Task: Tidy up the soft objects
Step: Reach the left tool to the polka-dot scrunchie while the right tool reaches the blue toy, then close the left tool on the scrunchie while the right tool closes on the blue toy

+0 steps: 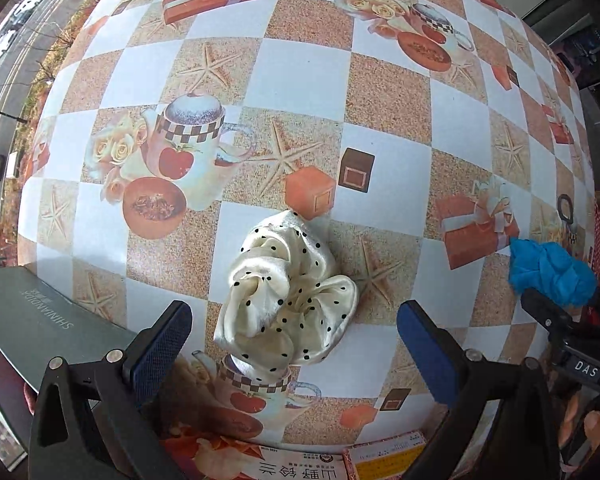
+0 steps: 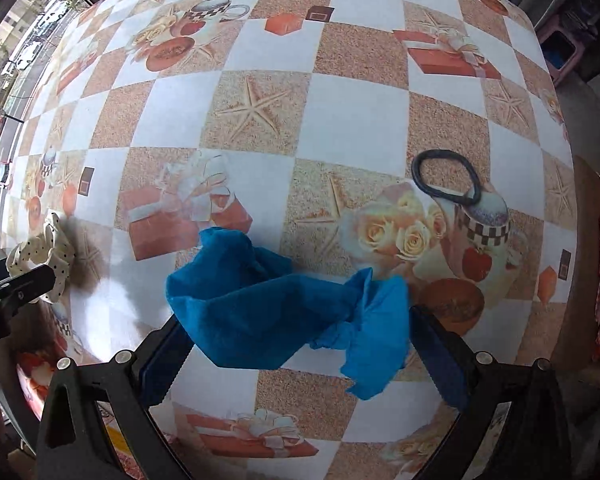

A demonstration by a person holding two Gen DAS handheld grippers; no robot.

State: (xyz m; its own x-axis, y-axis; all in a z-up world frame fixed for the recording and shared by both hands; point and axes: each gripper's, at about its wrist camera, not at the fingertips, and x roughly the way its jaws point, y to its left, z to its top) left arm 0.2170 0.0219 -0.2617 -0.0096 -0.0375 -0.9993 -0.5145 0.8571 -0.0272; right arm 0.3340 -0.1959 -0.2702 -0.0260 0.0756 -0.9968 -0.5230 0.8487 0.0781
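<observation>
Overhead, checkered tablecloth (image 1: 300,80) covers table; window (image 2: 28,40) far left.

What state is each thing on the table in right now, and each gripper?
Polka-dot scrunchie: bunched, lying on tablecloth between left gripper fingers, ungripped.
Blue cloth: crumpled, between right gripper fingers, ungripped.
Black hair tie: flat, untouched.
Left gripper: open.
Right gripper: open.
</observation>
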